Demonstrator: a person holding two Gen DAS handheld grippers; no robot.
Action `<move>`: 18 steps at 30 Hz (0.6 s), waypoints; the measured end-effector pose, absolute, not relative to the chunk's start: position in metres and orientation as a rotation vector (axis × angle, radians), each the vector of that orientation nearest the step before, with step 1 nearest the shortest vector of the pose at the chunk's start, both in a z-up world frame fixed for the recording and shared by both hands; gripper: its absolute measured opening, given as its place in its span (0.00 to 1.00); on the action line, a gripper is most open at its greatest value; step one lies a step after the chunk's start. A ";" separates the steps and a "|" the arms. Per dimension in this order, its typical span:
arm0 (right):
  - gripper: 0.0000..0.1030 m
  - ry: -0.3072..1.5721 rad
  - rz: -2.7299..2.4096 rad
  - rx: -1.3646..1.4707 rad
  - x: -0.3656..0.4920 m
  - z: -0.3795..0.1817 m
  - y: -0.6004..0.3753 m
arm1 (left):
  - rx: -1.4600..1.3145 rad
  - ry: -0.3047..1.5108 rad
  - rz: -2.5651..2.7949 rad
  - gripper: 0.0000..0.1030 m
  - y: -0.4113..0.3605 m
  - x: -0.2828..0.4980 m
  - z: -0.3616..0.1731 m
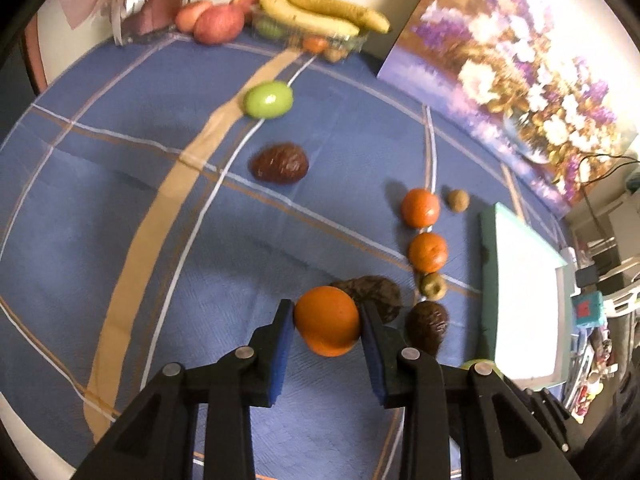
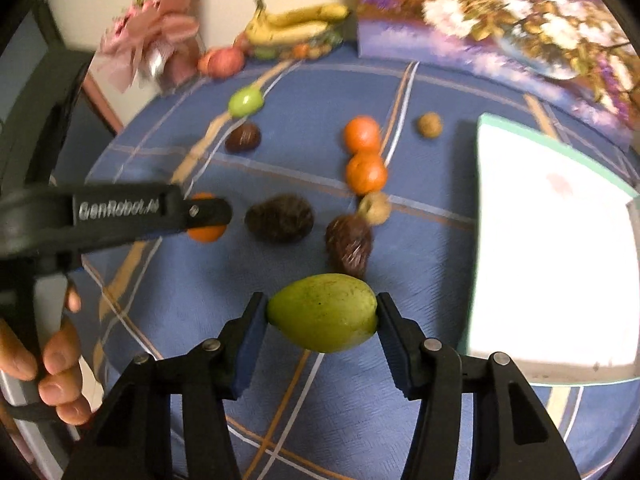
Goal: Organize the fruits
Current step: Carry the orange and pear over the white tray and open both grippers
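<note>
My left gripper [image 1: 326,314] is shut on an orange [image 1: 328,330], held a little above the blue checked cloth [image 1: 120,208]. The right wrist view shows the same left gripper [image 2: 208,216] from the side, with that orange [image 2: 205,234] in it. My right gripper [image 2: 322,314] is shut on a green mango [image 2: 323,322], its pads pressing both ends. On the cloth, two oranges [image 2: 362,134] [image 2: 366,176], a small yellow-green fruit [image 2: 375,208] and a dark brown fruit [image 2: 349,245] form a line. Another dark fruit [image 2: 279,218] lies between the two grippers.
A white box with green sides [image 2: 552,256] stands on the right. A green apple [image 1: 269,100], a third dark fruit [image 1: 280,163] and a kiwi [image 1: 458,200] lie farther out. Bananas [image 1: 320,12], red apples [image 1: 218,24], a pink bouquet [image 2: 148,40] and a flower painting [image 1: 500,60] line the back. A hand [image 2: 60,360] grips the left tool.
</note>
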State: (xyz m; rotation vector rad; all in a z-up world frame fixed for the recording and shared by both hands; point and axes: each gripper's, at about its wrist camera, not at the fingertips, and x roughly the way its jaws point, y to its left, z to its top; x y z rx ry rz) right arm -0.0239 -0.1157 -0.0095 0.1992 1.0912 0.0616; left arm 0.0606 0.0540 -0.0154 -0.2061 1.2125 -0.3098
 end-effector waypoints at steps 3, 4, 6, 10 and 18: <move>0.54 1.043 0.023 0.231 -0.025 0.004 -0.126 | -0.214 1.183 -0.322 0.34 0.049 0.060 -0.005; 0.54 1.029 0.003 0.238 -0.025 0.009 -0.131 | -0.216 1.177 -0.327 0.34 0.047 0.060 -0.002; 0.54 1.012 -0.068 0.218 -0.024 0.016 -0.143 | -0.221 1.169 -0.339 0.34 0.043 0.059 0.001; 0.54 0.994 -0.157 0.244 -0.022 0.024 -0.169 | -0.218 1.150 -0.366 0.34 0.028 0.058 0.011; 0.54 0.959 -0.322 0.342 -0.024 0.033 -0.232 | -0.140 1.160 -0.465 0.34 -0.024 0.058 0.024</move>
